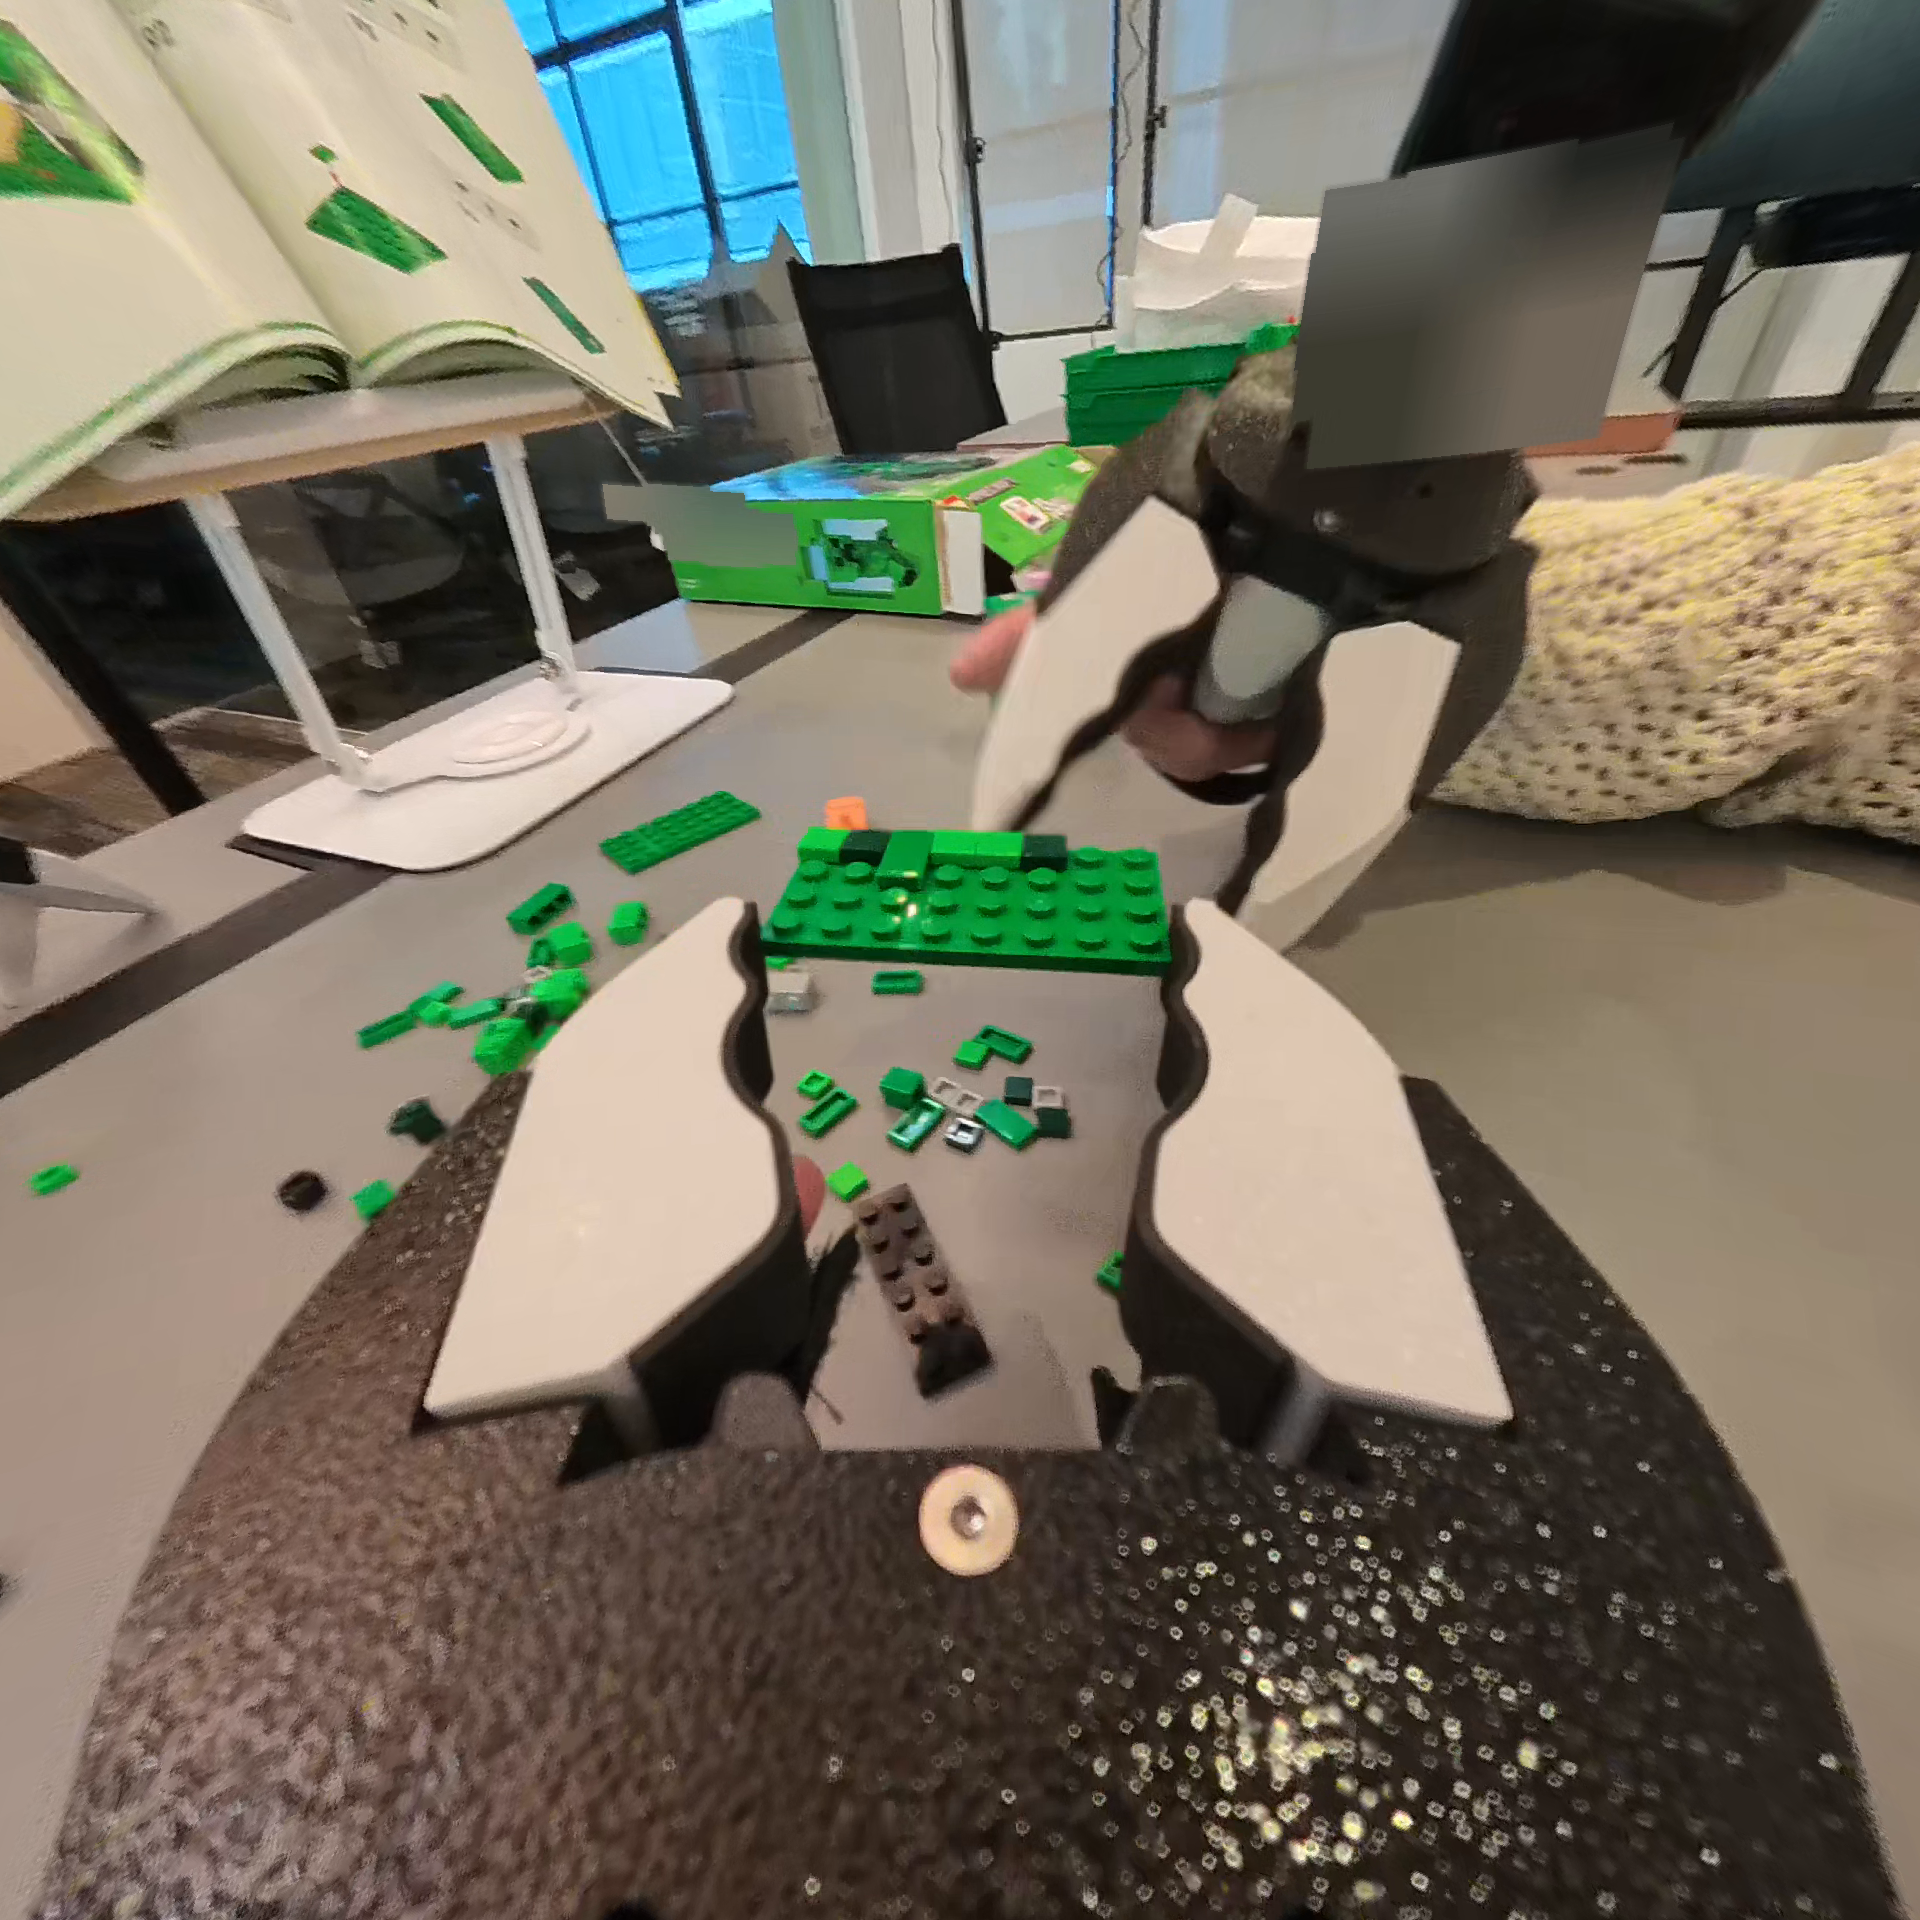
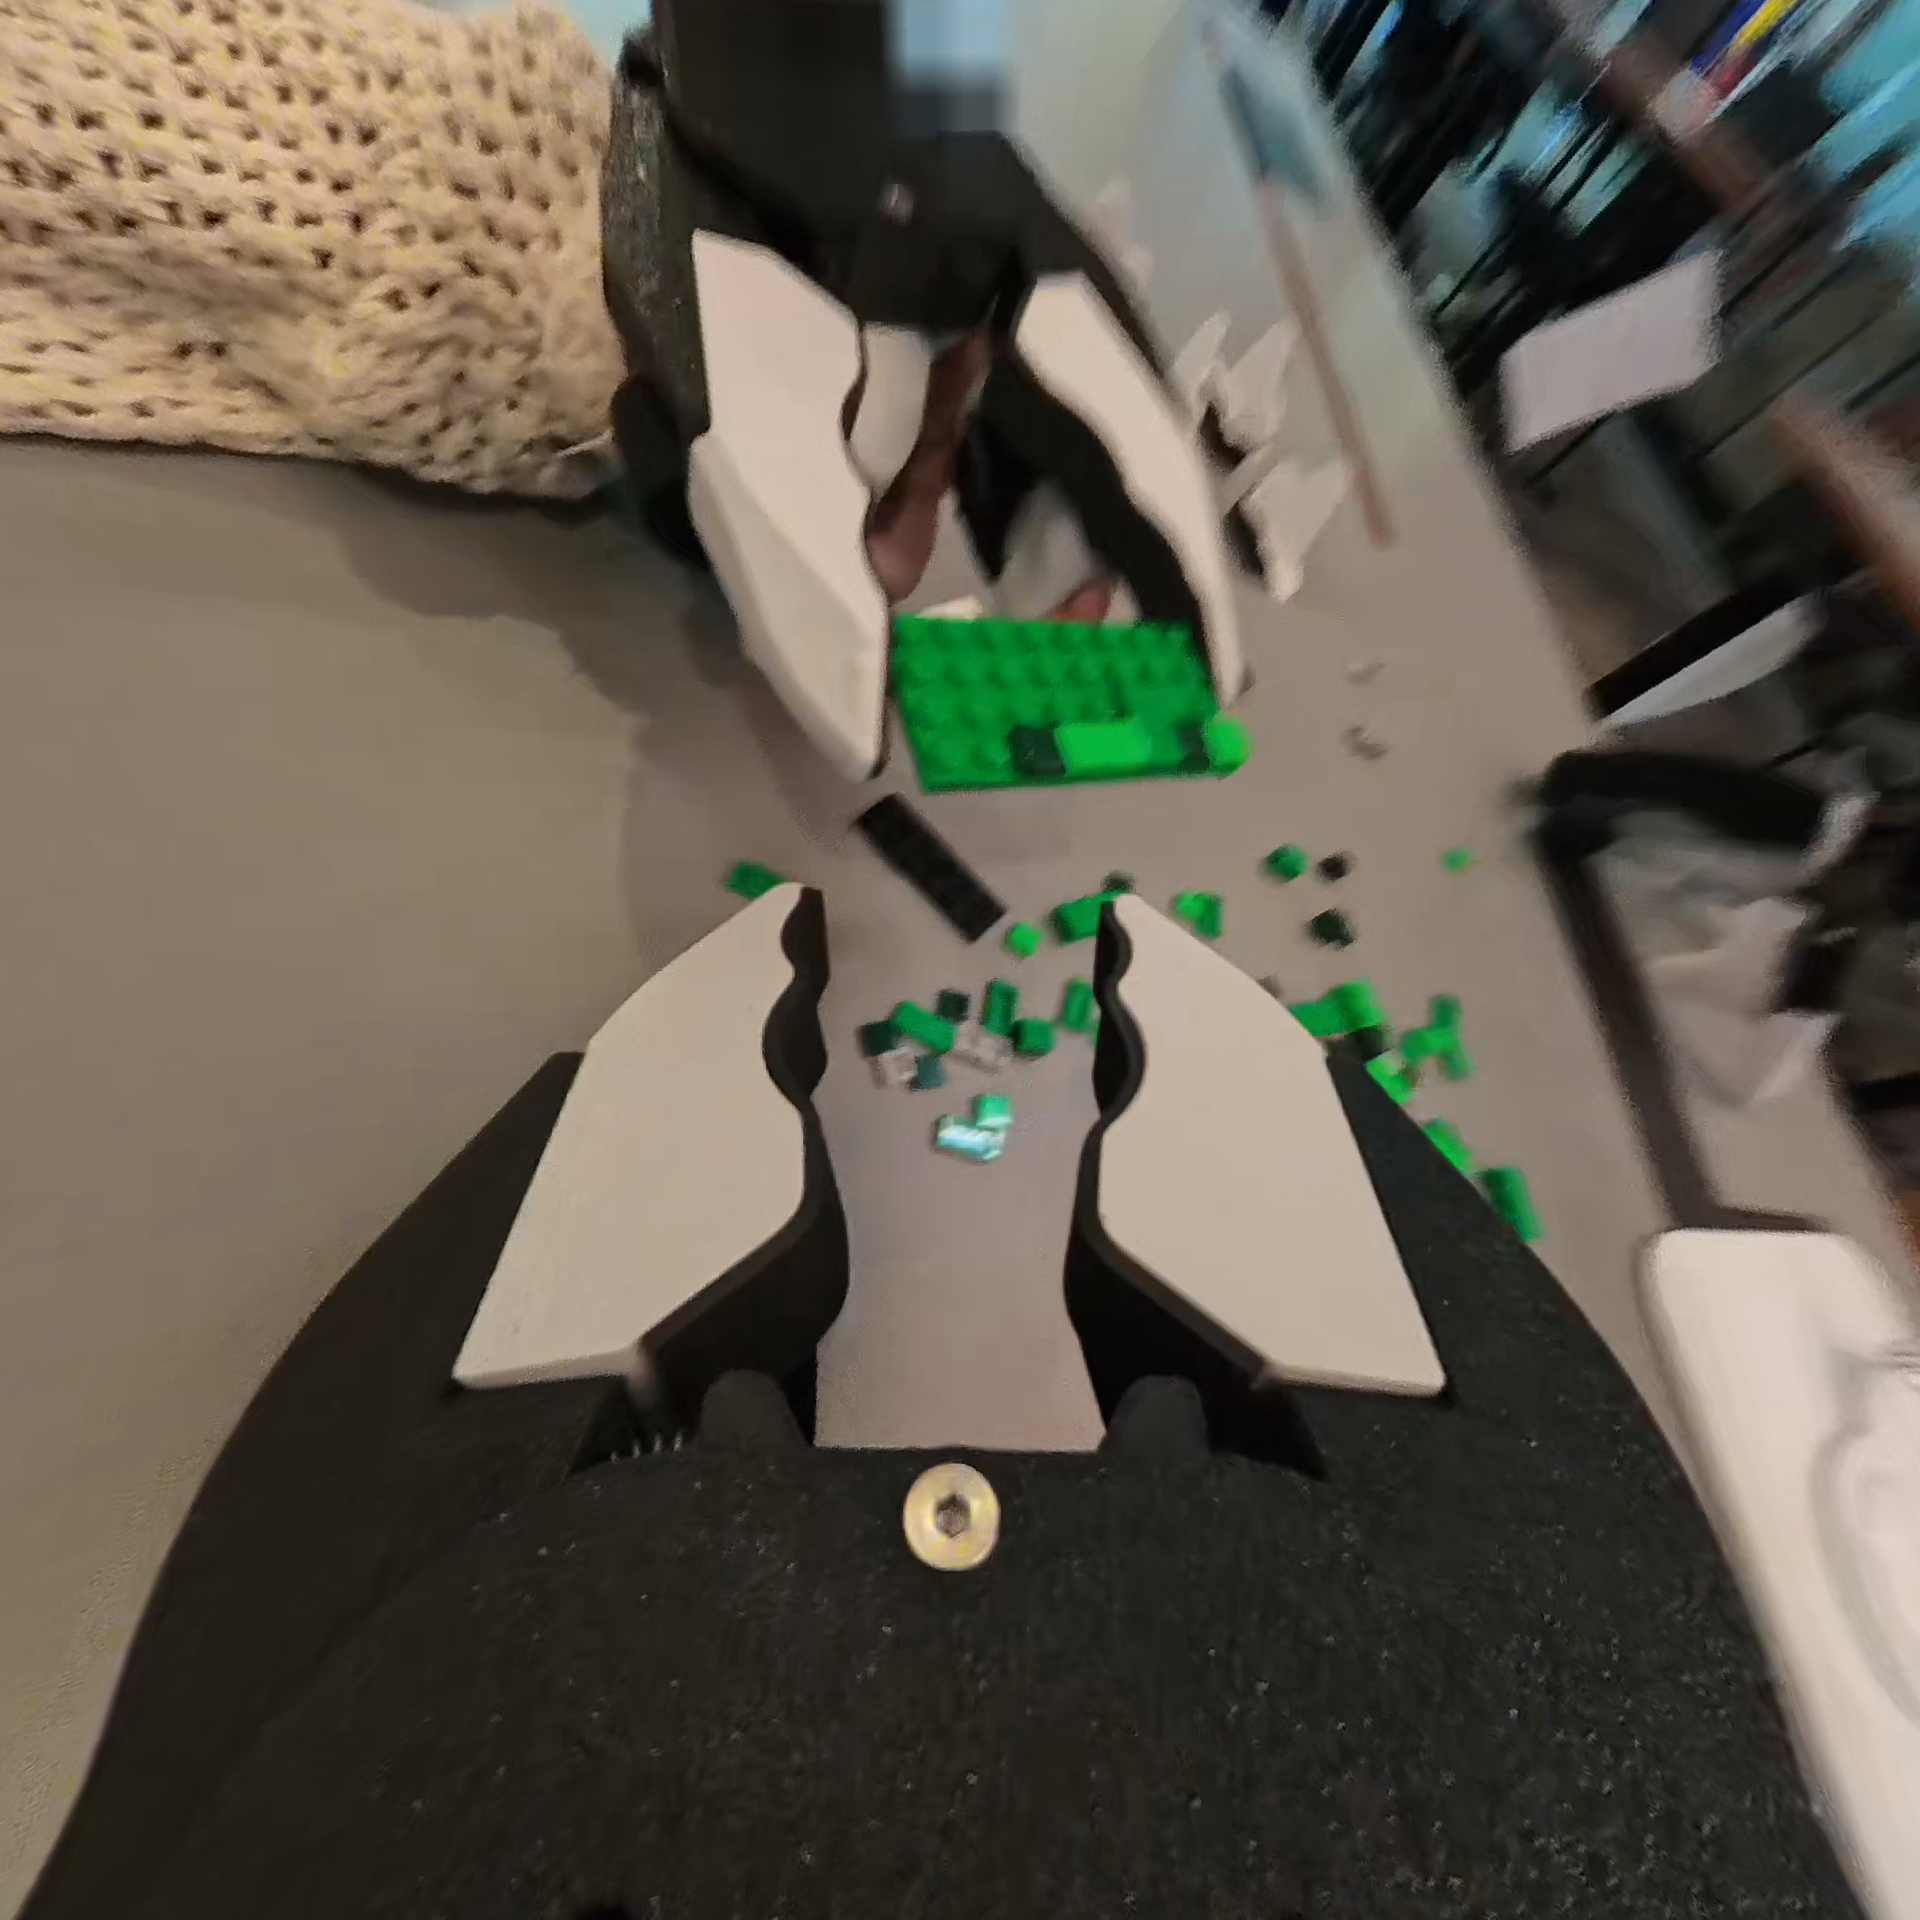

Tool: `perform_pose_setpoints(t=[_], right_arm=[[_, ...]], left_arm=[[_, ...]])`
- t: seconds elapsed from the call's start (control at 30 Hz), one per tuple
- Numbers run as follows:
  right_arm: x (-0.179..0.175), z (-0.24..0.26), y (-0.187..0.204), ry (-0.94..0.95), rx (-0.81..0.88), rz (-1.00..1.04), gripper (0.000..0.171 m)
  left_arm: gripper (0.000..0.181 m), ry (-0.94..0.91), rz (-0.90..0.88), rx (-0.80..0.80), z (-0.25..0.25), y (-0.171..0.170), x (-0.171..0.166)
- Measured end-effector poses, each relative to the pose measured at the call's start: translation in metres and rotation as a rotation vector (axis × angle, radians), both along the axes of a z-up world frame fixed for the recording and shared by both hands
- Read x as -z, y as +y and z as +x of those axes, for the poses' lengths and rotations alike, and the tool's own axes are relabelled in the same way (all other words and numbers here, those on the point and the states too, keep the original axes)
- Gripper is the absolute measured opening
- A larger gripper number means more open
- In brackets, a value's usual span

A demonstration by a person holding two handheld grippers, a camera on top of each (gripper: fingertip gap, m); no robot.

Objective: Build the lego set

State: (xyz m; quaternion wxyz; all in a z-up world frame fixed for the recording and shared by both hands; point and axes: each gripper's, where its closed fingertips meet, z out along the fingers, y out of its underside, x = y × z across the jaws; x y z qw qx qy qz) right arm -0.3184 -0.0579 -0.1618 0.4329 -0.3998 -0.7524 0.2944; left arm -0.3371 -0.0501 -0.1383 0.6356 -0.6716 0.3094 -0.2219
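My left gripper [image 1: 966, 935] has its two grey-faced fingers spread wide, and the flat green studded lego baseplate [image 1: 971, 909] sits right between their tips. From the left wrist view the tips seem to flank the plate's two short ends, but I cannot tell whether they actually press on it or only stand beside it. The right wrist view shows the same thing from the far side: the left gripper's fingers [image 2: 790, 582] bracket the baseplate [image 2: 1049, 691], one at each end. The plate lies flat on the grey table [image 1: 1558, 1039], with a row of small light and dark green tiles [image 1: 935, 850] pressed on along its far edge.

My right gripper [image 2: 961, 914] is released, fingers parted with nothing between them, hanging above the table over the scatter of small green, dark green and grey loose lego pieces [image 2: 956, 1039]. In the left view it [image 1: 1132, 873] stands just behind the baseplate, fingers apart and empty.

A dark brown long studded lego plate [image 1: 920, 1283] lies on the table between my left fingers, nearer the camera. A second loose green plate [image 1: 681, 829] lies to the left, near the white stand [image 1: 499, 769] that carries the open instruction booklet [image 1: 312, 208]. The green lego box [image 1: 862, 540] lies farther back. A cream knitted sleeve [image 1: 1714, 644] rests on the table at the right.
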Motion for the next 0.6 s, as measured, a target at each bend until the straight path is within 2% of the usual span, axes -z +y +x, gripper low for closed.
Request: perform_pose_setpoints(t=[0.13, 0.27, 0.37, 0.47, 0.57, 0.6], right_arm=[[-0.031, -0.003, -0.001, 0.291, -0.008, 0.389, 0.047], [-0.030, -0.005, -0.004, 0.324, -0.002, 0.732, 0.042], [-0.021, -0.008, -0.002, 0.304, -0.003, 0.870, 0.040], [-0.026, -0.008, -0.007, 0.373, -0.001, 0.932, 0.006], [-0.028, -0.008, -0.006, 0.393, 0.003, 0.966, 0.006], [-0.029, -0.008, -0.004, 0.393, 0.012, 0.966, 0.006]], left_arm=[[0.073, -0.057, -0.087, 0.098, 0.012, -0.007, 0.004], [0.073, -0.110, -0.122, 0.158, 0.018, -0.013, 0.002], [0.073, -0.116, -0.131, 0.192, 0.023, -0.017, 0.003], [0.073, -0.102, -0.122, 0.200, 0.025, -0.018, 0.003], [0.074, -0.075, -0.042, 0.178, 0.024, -0.017, -0.001], [0.081, -0.018, 0.026, 0.116, 0.020, -0.012, -0.002]])
